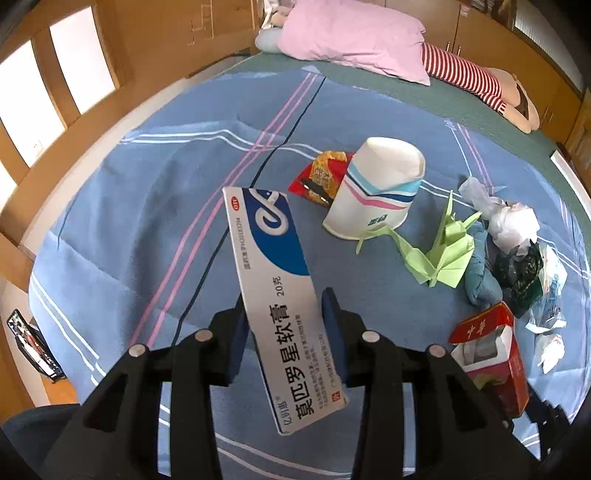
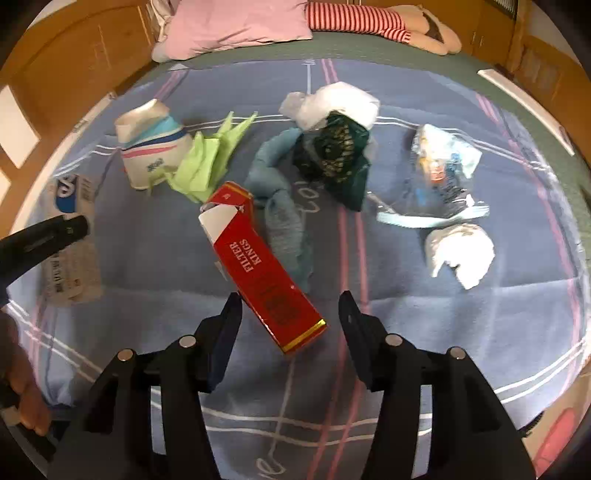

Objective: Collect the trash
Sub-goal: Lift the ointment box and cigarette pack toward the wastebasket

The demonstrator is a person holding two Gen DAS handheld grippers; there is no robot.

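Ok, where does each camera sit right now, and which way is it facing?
Left wrist: on the left gripper, angled down at the blue blanket; its fingers clamp a white-and-blue ointment box.
Right wrist: on the right gripper, angled down at the same blanket; its open fingers straddle a red cigarette box, and a hand shows lower left.
Shared: the ointment box, cigarette box, paper cup and green origami crane.

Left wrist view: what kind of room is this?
Most likely a bedroom: litter lies on a blue striped bedspread, a pink pillow sits at its far end, and wooden cabinets stand behind.
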